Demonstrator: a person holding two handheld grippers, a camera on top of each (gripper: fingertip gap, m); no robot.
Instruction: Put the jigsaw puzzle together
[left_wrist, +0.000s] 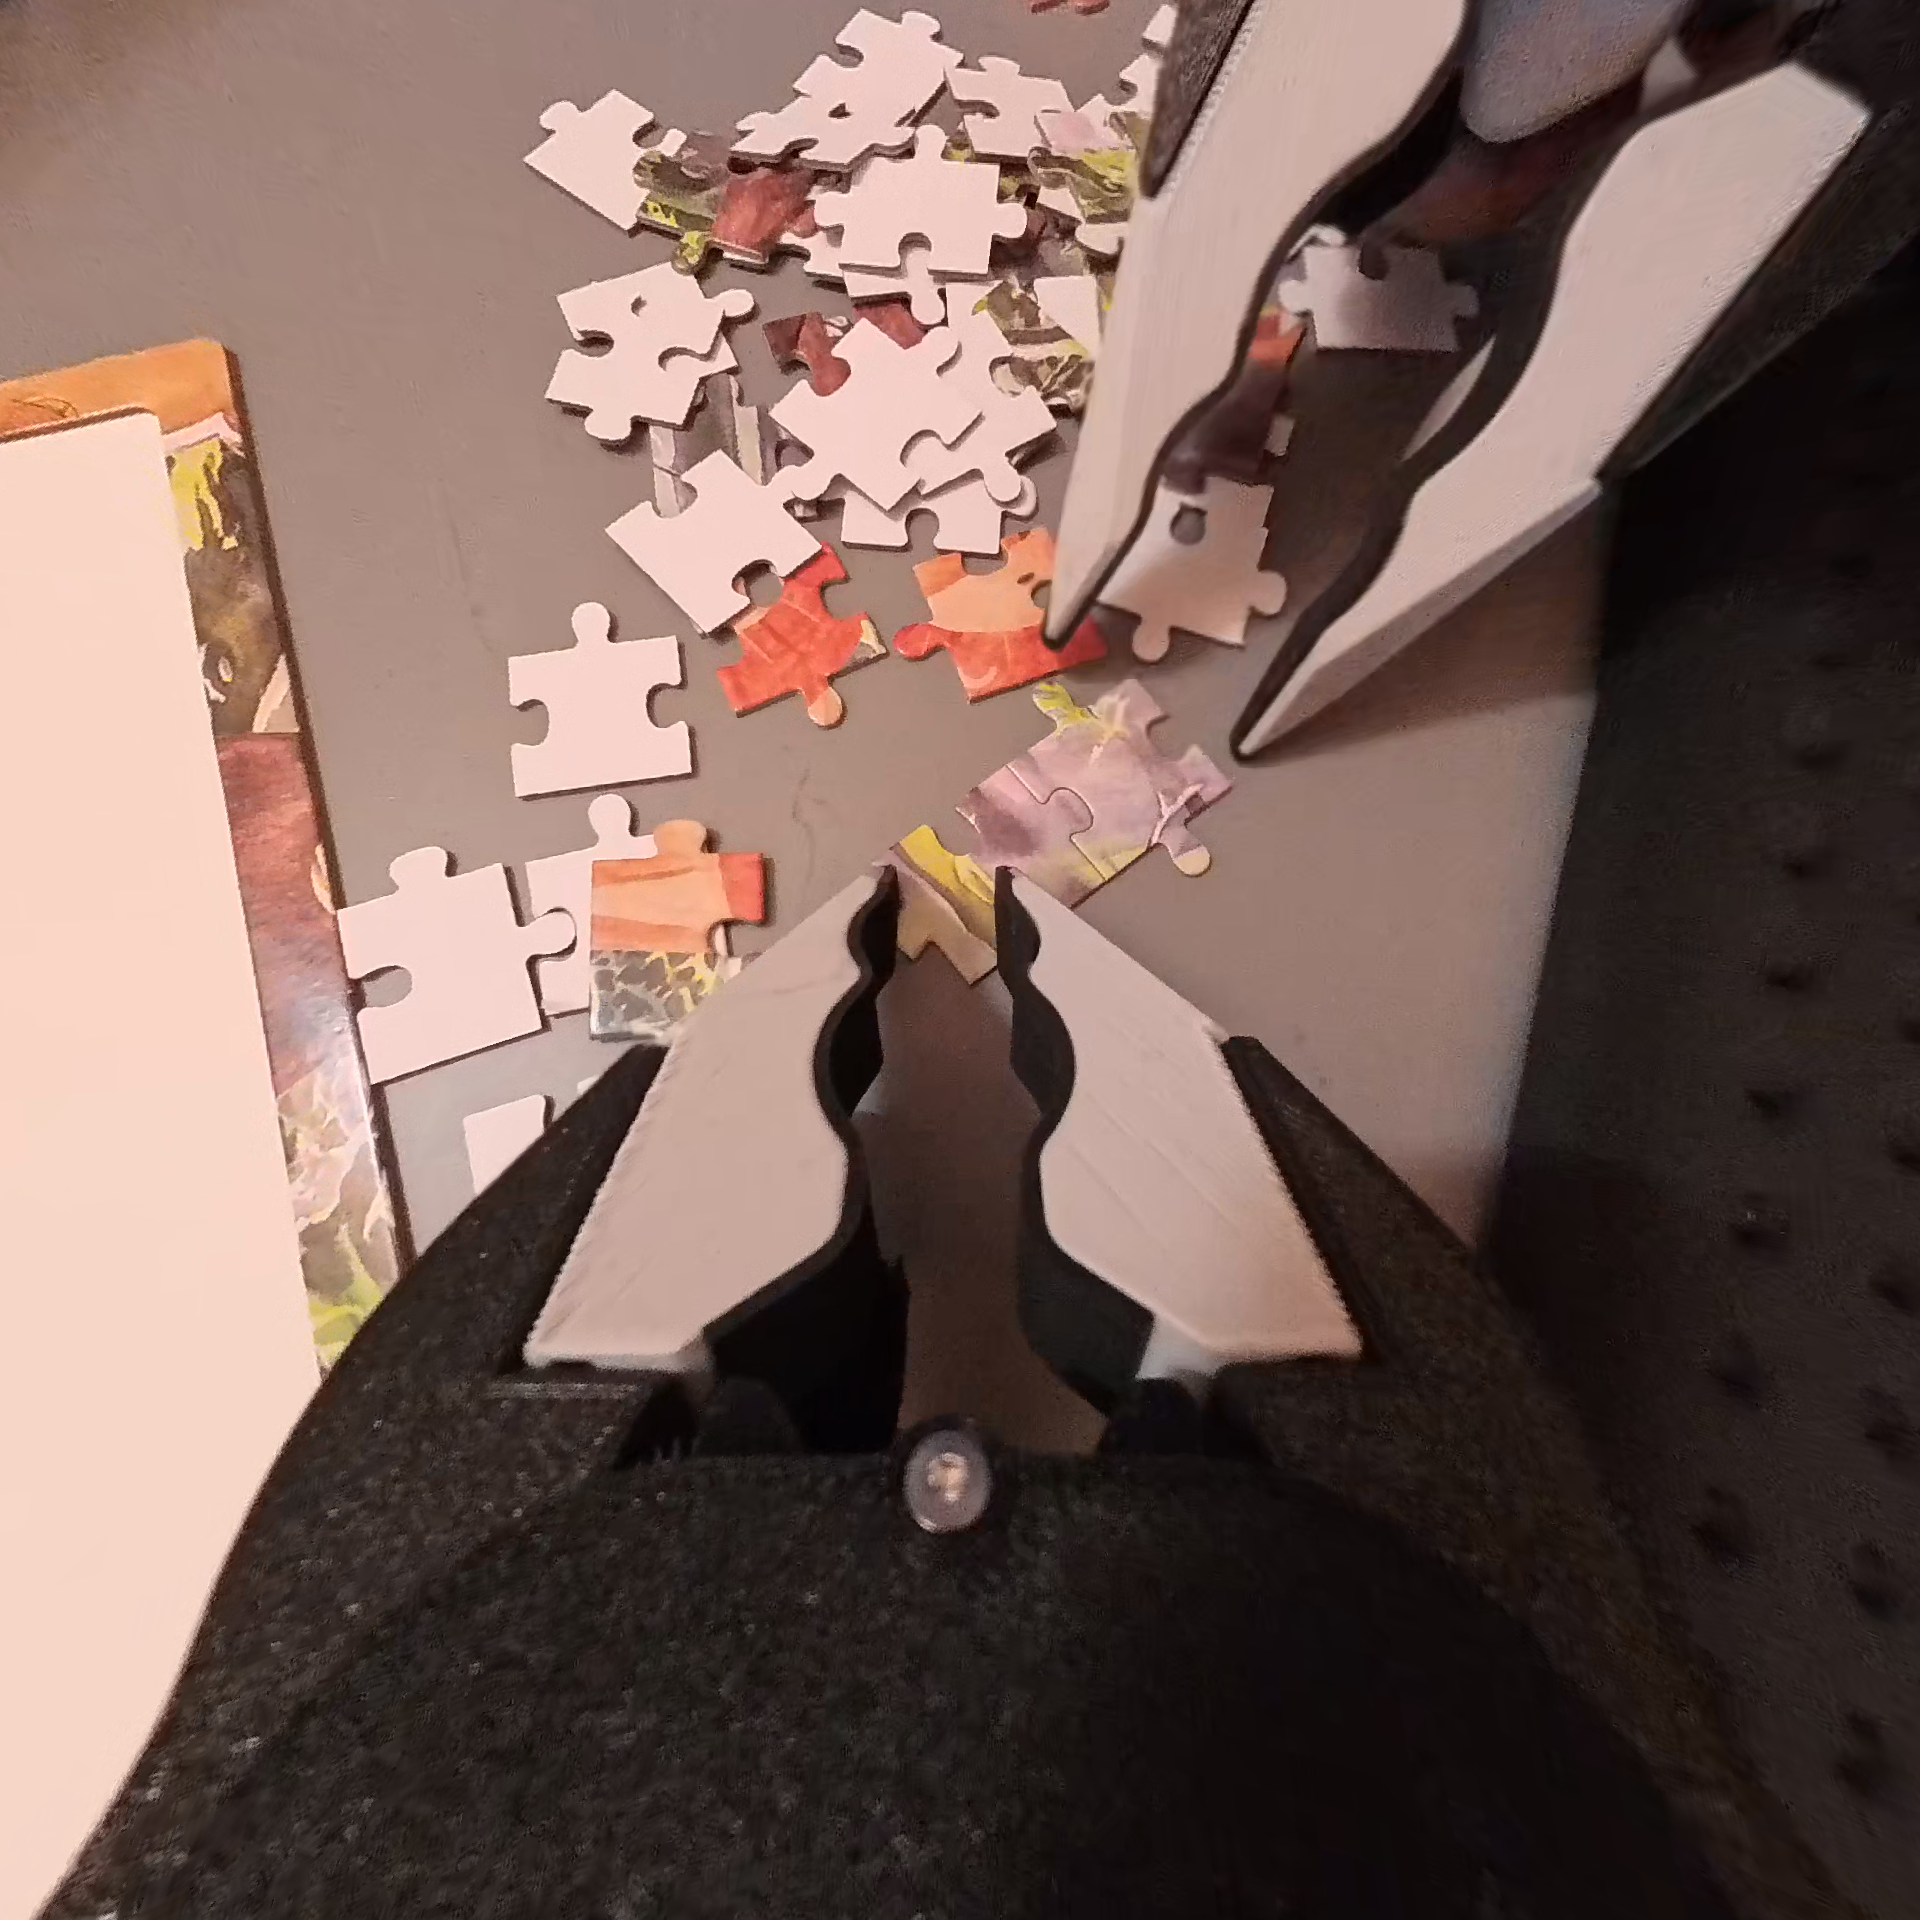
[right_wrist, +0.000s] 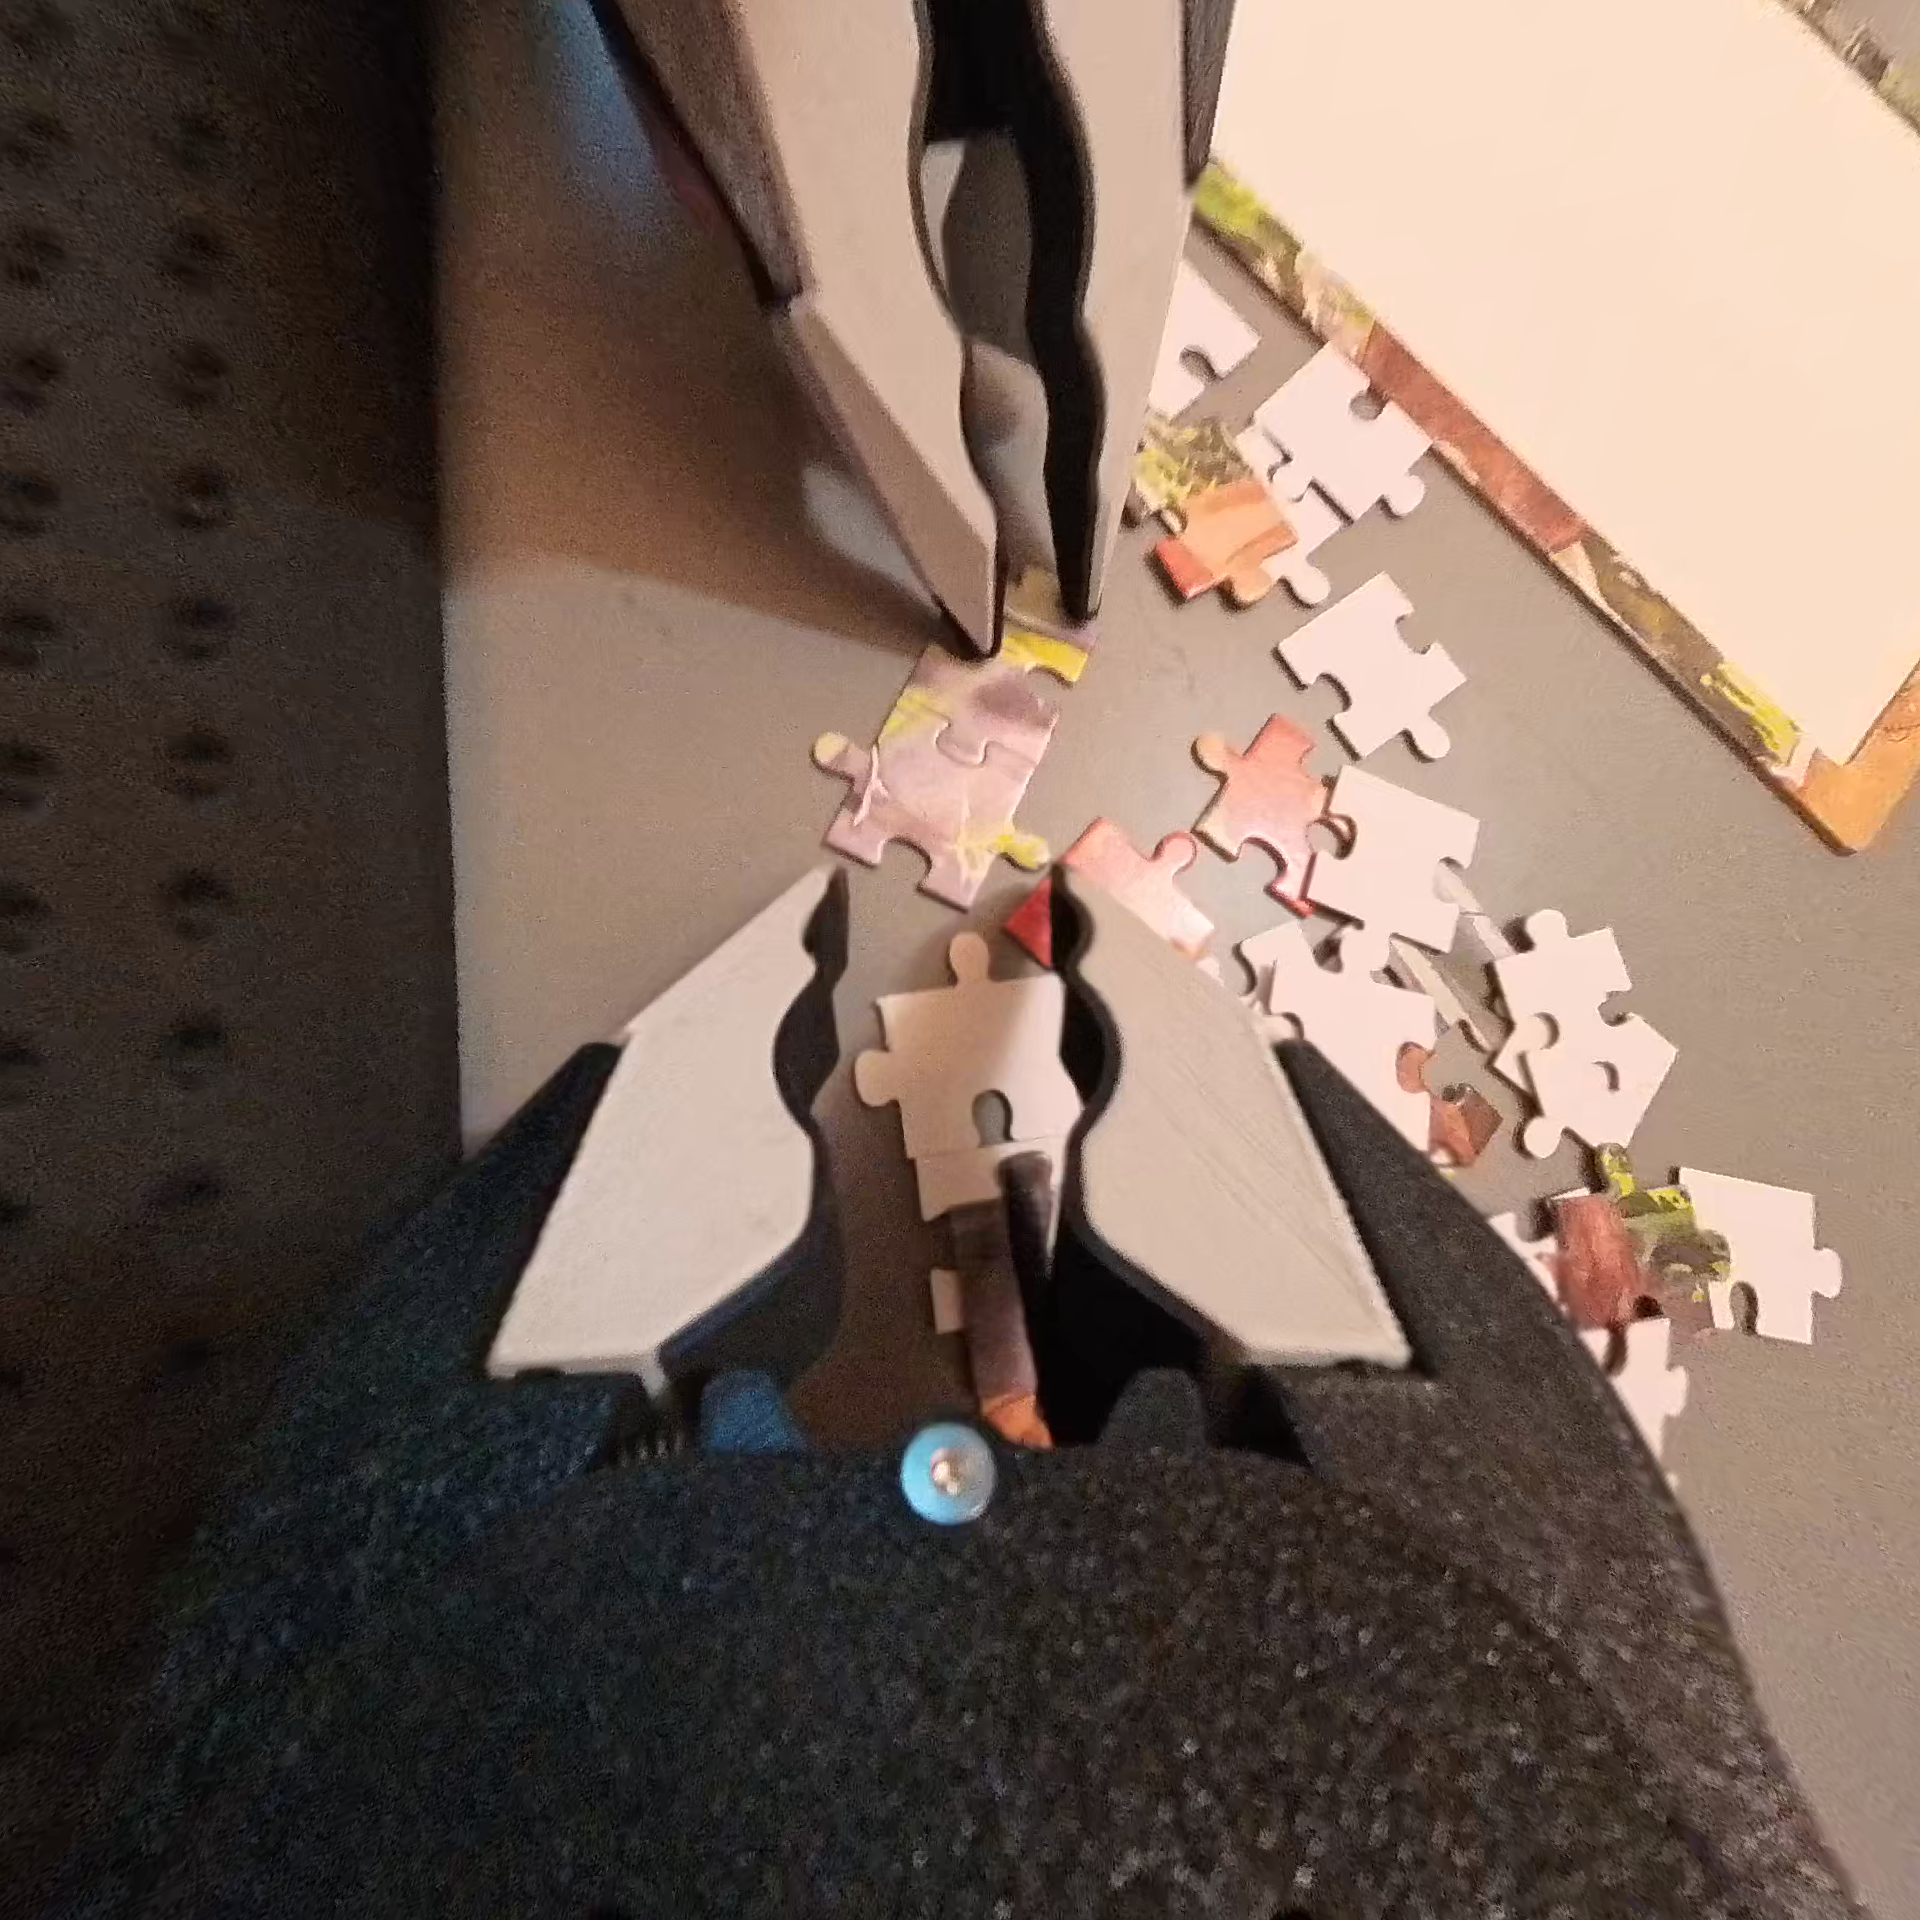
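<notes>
Two joined purple and yellow-green puzzle pieces lie face up on the grey table; they also show in the right wrist view. My left gripper is narrowly open, with its tips down on the yellow edge of that joined section; it also shows in the right wrist view. My right gripper is open and straddles a white face-down piece without gripping it. One tip rests on a red-orange piece. A second red-orange piece lies beside it.
A pile of loose pieces, mostly face down, lies beyond on the grey table. A white board on a picture-printed base lies at the left. A dark dotted mat borders the table on the right. Tip to tip, the grippers are about 6 cm apart.
</notes>
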